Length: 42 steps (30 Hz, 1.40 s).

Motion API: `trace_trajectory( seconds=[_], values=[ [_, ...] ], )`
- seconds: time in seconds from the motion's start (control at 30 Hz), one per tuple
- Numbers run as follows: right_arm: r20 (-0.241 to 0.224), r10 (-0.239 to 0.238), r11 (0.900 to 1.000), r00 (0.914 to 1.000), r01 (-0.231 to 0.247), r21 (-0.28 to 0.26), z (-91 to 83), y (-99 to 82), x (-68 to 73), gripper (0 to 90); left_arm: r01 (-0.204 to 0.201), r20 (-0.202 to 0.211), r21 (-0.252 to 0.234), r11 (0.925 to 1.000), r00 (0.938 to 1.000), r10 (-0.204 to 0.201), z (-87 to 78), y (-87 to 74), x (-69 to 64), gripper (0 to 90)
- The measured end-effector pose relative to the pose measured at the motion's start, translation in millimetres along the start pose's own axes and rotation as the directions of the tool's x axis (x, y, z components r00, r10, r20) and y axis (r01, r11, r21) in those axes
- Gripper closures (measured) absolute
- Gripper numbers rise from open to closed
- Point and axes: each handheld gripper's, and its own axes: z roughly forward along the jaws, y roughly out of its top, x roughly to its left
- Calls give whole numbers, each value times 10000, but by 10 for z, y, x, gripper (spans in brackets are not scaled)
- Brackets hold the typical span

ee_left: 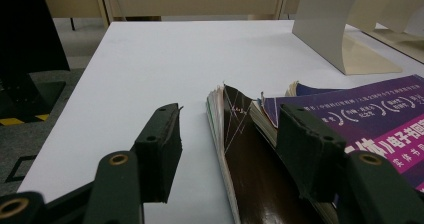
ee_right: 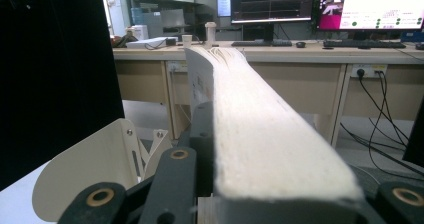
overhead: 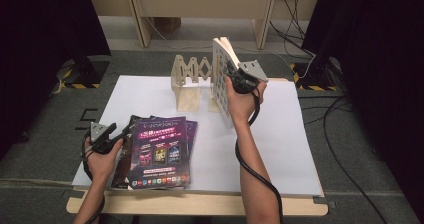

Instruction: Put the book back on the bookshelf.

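Above the tabletop's far edge, the right gripper (overhead: 235,76) is clamped on a thick book (overhead: 221,79), held upright on edge beside the wooden rack (overhead: 189,81), its long axis running toward the far side and page edges facing up. Near the front-left corner, the left gripper (overhead: 116,139) stands apart, straddling the edge of 3 stacked magazines (overhead: 160,151).

High view overlooks table (overhead: 280,149); gripper views sit close, sharing bookstand (ee_left: 325,29).
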Motion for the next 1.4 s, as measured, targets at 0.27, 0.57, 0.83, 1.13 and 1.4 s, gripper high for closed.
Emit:
trace_trajectory(
  seconds=[0.27,0.57,0.83,1.13,1.4],
  values=[
    [46,-54,10000,10000,54,-20,33,13,-4,747,-3,-2,-3,10000,10000,3,0,0,-1,427],
    [109,24,9999,9999,-23,-127,72,37,-1,747,7,1,-21,10000,10000,-7,0,-1,1,426],
    [139,15,9999,9999,-13,-155,109,51,1,747,6,3,-24,10000,10000,-6,0,-1,0,427],
    [172,53,9999,9998,-50,-143,159,58,11,747,19,5,-29,10000,10000,-19,0,-1,2,427],
    [256,26,9998,9997,-21,-187,216,50,12,747,-12,12,11,10000,10000,12,-2,0,1,427]
  ],
)
